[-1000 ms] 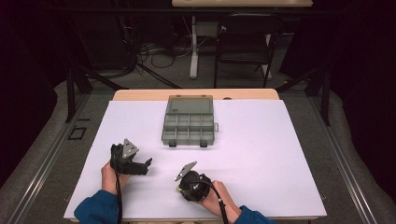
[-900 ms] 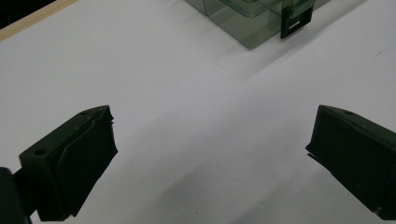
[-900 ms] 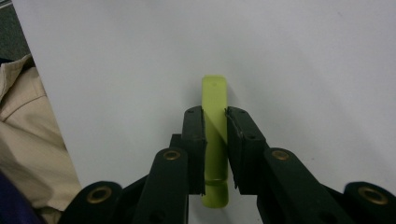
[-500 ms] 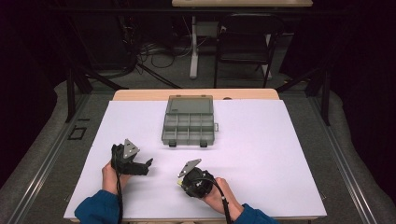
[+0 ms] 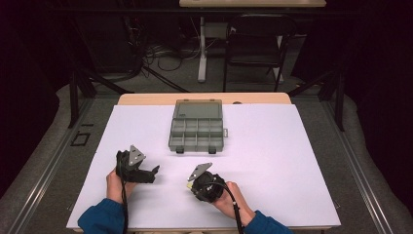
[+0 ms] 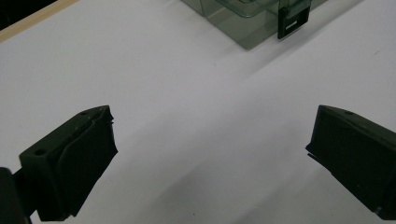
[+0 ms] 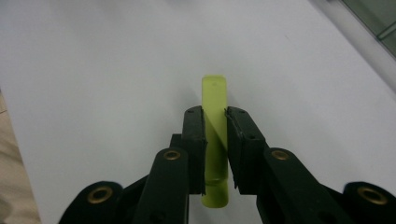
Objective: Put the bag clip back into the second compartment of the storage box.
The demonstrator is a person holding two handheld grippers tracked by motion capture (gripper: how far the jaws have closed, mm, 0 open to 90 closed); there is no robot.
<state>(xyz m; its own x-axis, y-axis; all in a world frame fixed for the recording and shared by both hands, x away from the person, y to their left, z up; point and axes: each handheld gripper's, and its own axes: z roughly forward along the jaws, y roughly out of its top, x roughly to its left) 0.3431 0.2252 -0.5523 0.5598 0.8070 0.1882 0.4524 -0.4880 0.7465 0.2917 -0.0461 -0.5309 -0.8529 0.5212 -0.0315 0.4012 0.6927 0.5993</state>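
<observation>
- Right gripper view: my right tongs (image 7: pixel 215 122) grip the yellow-green strip (image 7: pixel 215 100); hand has drifted slightly rightward.
- Left tongs (image 6: pixel 208 154) wide open, empty.
- Compartment box (image 5: pixel 197 127) next, probably.

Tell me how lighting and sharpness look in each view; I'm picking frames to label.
High view: white table cover evenly lit, surroundings dark, compartment box sharp. Left gripper view: left gripper casts a soft shadow. Right gripper view: yellow-green bar sharp between the right gripper pads.

so the table (image 5: pixel 302 161) has a white sheet on top, and a grey clear compartment box (image 5: pixel 197 127) sits near the far edge
</observation>
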